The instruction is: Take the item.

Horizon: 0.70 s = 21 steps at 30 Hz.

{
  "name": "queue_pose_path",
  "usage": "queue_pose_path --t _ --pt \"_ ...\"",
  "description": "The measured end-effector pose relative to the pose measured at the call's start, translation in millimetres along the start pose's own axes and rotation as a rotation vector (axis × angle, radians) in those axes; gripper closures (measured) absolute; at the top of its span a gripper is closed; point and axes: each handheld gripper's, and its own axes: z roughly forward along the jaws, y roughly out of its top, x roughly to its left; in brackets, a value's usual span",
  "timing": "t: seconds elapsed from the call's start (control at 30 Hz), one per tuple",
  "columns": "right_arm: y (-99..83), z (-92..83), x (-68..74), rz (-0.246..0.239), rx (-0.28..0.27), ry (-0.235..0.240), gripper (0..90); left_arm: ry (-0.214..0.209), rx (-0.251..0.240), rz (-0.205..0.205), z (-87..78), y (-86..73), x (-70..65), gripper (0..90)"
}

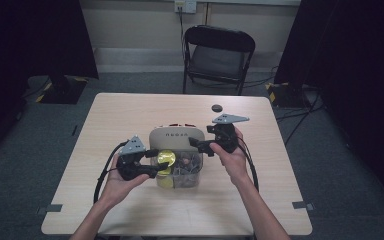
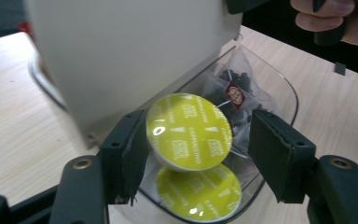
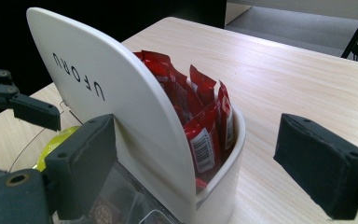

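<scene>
Room: grey carpet, dark curtains at both sides, a black folding chair [image 1: 219, 56] at 12 o'clock beyond the table.
Surface: a pale wood-grain table [image 1: 130, 115], with a small dark round thing [image 1: 216, 107] at 1 o'clock from the box.
Box: a white organiser [image 1: 175, 137] stood mid-table, its clear front bin [image 2: 279, 88] at 6 o'clock of the white lid.
Writing: "UFORU" ran across the lid [image 3: 79, 81]; the capsule foil read "CAPPUCCINO".
Around: red sachets [image 3: 200, 121] stood upright in the rear compartment; clear tea bags [image 2: 233, 91] lay in the bin.
Capsule: a yellow-green capsule [image 2: 189, 130] sat raised over the bin, a second capsule [image 2: 198, 193] beneath it.
Left gripper [image 2: 196, 154]: clenched on the yellow-green capsule.
Right gripper [image 3: 193, 168]: jaws spread wide, released, straddling the lid's edge at 3 o'clock of the box.
</scene>
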Motion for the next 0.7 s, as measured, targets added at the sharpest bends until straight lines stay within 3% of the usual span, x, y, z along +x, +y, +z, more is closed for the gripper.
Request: queue_pose_path --t 0.13,0.23,0.33,0.43,0.6,0.7 --pt "-0.4 0.3 0.3 0.000 -0.002 0.000 12.3 0.004 -0.001 -0.002 3.1 -0.3 0.6 35.3" --pt "-0.7 0.6 0.4 0.001 0.000 0.002 12.3 -0.025 -0.017 -0.041 3.3 -0.6 1.6 31.1" --pt "-0.8 1.4 0.0 -0.001 0.006 0.004 12.0 0.005 -0.001 -0.018 6.1 -1.1 1.9 31.0" --pt "-0.7 1.1 1.0 -0.003 0.006 0.001 12.6 -0.025 0.006 -0.009 10.8 -3.7 1.8 30.6" --pt "-1.0 0.8 0.3 0.001 0.005 0.002 12.5 -0.016 0.021 0.002 17.1 -3.5 -0.3 30.7" --pt "-1.1 0.1 0.4 0.000 0.000 0.002 12.8 -0.024 0.017 -0.015 20.2 -3.6 1.0 32.7"
